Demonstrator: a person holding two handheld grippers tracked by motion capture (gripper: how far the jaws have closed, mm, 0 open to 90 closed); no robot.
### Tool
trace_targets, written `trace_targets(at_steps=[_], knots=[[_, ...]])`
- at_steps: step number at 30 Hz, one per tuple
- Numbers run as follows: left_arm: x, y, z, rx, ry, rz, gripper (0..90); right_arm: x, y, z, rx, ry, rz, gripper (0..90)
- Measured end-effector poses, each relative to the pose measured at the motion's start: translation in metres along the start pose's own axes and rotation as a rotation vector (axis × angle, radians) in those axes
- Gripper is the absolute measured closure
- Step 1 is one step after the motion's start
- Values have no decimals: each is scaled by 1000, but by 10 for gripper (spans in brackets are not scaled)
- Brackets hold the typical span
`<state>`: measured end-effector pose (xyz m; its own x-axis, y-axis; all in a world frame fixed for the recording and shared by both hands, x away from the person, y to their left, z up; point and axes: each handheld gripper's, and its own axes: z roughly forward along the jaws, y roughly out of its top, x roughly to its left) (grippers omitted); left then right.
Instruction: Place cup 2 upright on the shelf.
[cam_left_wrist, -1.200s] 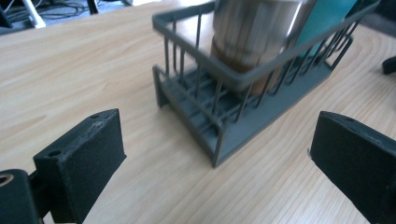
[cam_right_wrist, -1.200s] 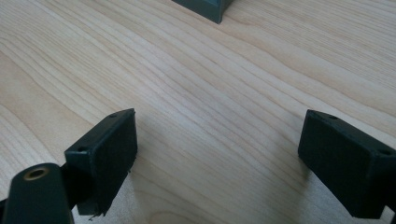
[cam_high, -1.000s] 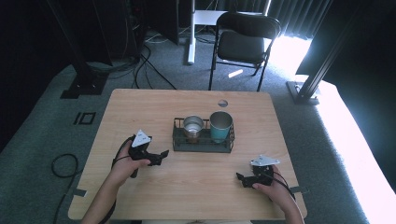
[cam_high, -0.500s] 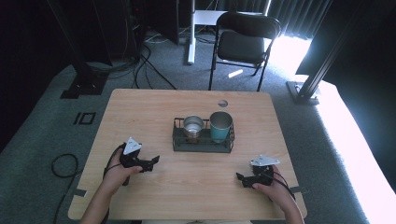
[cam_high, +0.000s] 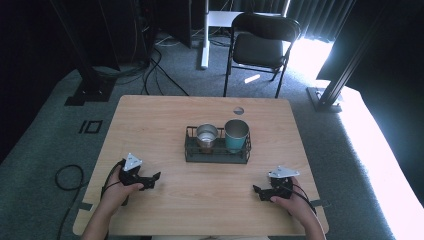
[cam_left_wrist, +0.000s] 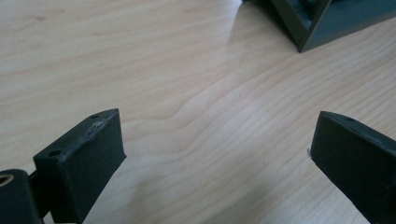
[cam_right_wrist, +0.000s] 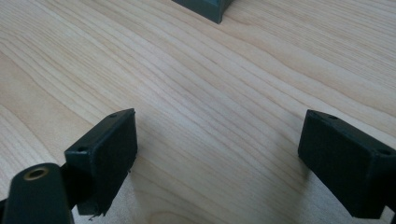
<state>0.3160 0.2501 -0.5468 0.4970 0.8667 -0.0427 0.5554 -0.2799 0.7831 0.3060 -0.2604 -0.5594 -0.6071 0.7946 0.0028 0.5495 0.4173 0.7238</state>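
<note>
A black wire tray (cam_high: 217, 155) holds a steel cup (cam_high: 206, 135) and teal cup (cam_high: 236, 134); both hand-held grippers gape empty.

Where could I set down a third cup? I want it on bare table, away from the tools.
Bare wood runs between the left tool and right tool, in front of the black rack. The table's far left stretch is also free, as is the strip behind the rack, beside the small hole. The rack itself is crowded: a steel cup and teal cup stand in it.
</note>
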Motion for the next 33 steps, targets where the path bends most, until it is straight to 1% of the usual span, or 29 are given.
trace_targets(at_steps=[2,3,5,8,10,12,13,14,16,19,20,21,22,24,28,29,30,33], knots=[[2,-3,-2,6,6,-1,36,0,0,0,0,0,1,114],[2,-5,-3,1,9,-13,36,0,0,0,0,0,1,114],[4,-6,-5,-1,10,-17,36,0,0,0,0,0,0,114],[9,-13,-8,5,35,-41,36,0,0,0,0,0,0,114],[12,-16,-10,20,54,-37,36,0,0,0,0,-1,-1,114],[14,-18,-12,23,64,-58,36,0,0,0,0,0,-1,114],[15,-19,-13,22,71,-62,36,0,0,0,0,0,-1,114],[17,-20,-15,20,84,-70,36,0,0,0,0,0,-1,114],[18,-22,-17,39,103,-79,36,0,0,0,0,0,0,114],[22,-26,-20,55,112,-119,36,0,0,0,-1,0,-1,114],[23,-27,-21,69,120,-126,36,0,0,0,0,0,-1,114],[23,-28,-22,80,130,-128,36,0,0,0,-1,0,-1,114],[24,-29,-23,81,137,-140,36,0,0,0,-1,0,-1,114],[26,-32,-26,99,153,-143,36,0,0,0,-1,0,-1,114],[30,-38,-32,116,205,-157,37,0,0,0,-1,0,0,114],[30,-38,-32,116,205,-157,37,0,0,0,-1,0,0,114],[32,-40,-35,127,251,-172,37,0,0,0,-1,0,-1,114],[32,-40,-35,129,280,-193,36,0,0,0,-1,0,-1,114]])
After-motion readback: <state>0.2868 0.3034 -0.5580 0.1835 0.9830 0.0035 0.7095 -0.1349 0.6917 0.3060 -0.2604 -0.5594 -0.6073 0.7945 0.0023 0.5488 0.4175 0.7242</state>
